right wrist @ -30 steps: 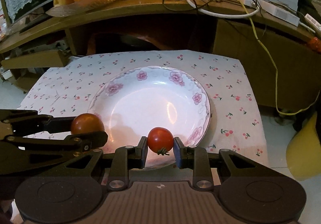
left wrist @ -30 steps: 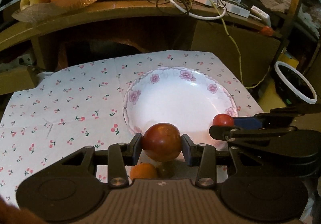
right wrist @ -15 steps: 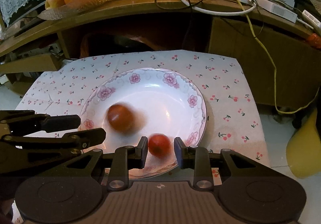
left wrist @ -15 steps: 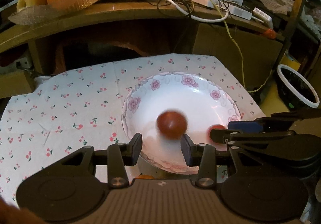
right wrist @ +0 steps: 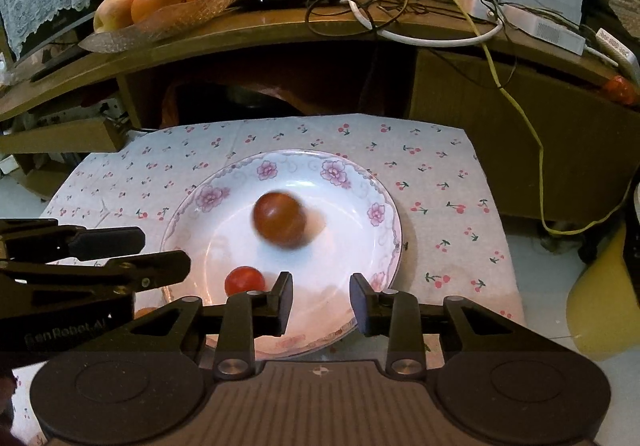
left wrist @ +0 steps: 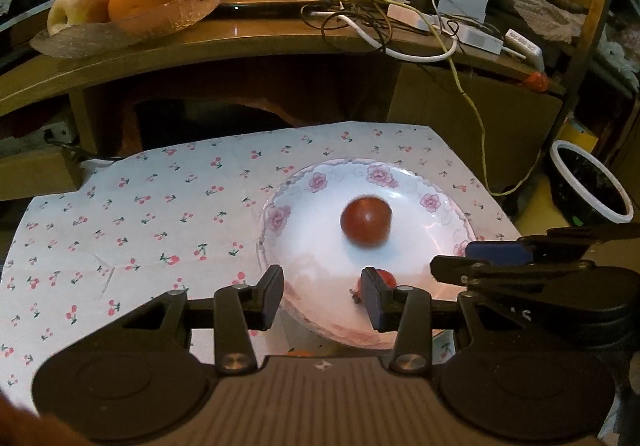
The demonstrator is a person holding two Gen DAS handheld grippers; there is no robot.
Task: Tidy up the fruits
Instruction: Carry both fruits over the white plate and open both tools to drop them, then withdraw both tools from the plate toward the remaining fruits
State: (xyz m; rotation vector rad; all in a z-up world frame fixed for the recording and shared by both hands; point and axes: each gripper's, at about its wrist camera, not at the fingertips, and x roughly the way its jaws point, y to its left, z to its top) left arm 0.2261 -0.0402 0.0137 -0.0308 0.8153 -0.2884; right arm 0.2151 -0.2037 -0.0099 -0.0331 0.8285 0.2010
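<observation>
A white plate with pink flowers [left wrist: 440, 198] [right wrist: 384, 206] sits on the cherry-print cloth. A dark red fruit [left wrist: 365, 221] [right wrist: 279, 220], blurred by motion, lies near the plate's middle. A small red tomato [right wrist: 245, 280] [left wrist: 387, 278] rests near the plate's front rim. My left gripper [left wrist: 322, 298] stands open and empty over the plate's front-left rim. My right gripper [right wrist: 321, 302] is open and empty over the front rim, to the right of the tomato. A sliver of orange fruit [left wrist: 299, 352] peeks from under the left gripper.
A wooden shelf behind holds a glass dish [right wrist: 192, 16] of oranges and apples, plus tangled cables [left wrist: 380, 18]. A dark pot with a white rim [left wrist: 588, 186] stands on the floor to the right. A yellow object [right wrist: 600, 310] lies at the right edge.
Both grippers opened and pulled back. The dark red fruit dropped from the left gripper and rolled toward the plate's middle; the tomato left the right gripper and settled near the front rim.
</observation>
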